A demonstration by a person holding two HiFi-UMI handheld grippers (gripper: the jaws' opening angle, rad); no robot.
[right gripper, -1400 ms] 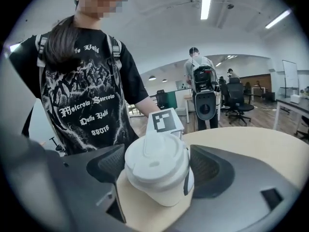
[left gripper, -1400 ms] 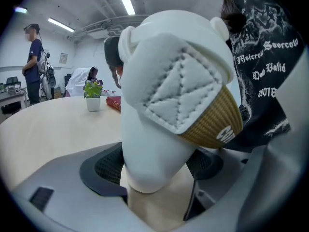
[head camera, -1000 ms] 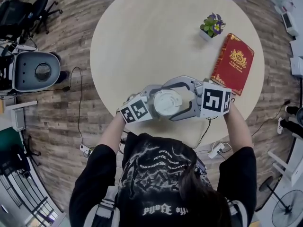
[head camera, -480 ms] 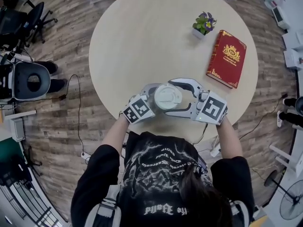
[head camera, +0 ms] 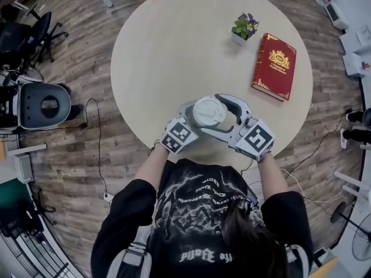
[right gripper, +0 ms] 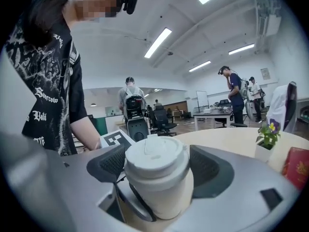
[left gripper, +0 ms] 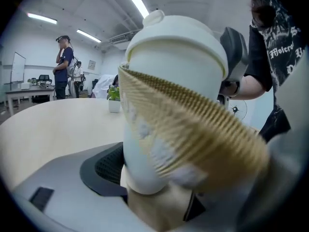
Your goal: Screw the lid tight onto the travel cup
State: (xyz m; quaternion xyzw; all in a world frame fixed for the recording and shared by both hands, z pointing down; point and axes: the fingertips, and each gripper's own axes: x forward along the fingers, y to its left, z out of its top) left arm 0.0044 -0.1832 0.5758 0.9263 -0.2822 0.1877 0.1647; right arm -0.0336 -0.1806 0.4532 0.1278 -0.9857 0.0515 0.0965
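Two grippers share one travel cup, upright at the near edge of the table; lid sits on top, so any twist runs about the vertical axis; left gripper clamps the sleeved body from the left; right gripper has its pads closed on the lid from the right; book and potted plant lie well apart, likely no hindrance.

Travel cup: smooth, matt white body. Sleeve: tan, ribbed, with a corrugated paper look. Lid: smooth, matt white plastic. Right gripper: matt grey plastic shells; pads dark and finely textured. Table: pale, smooth, matt top. Floor: wood planks. Book, far right: red cover with gilt ornament.
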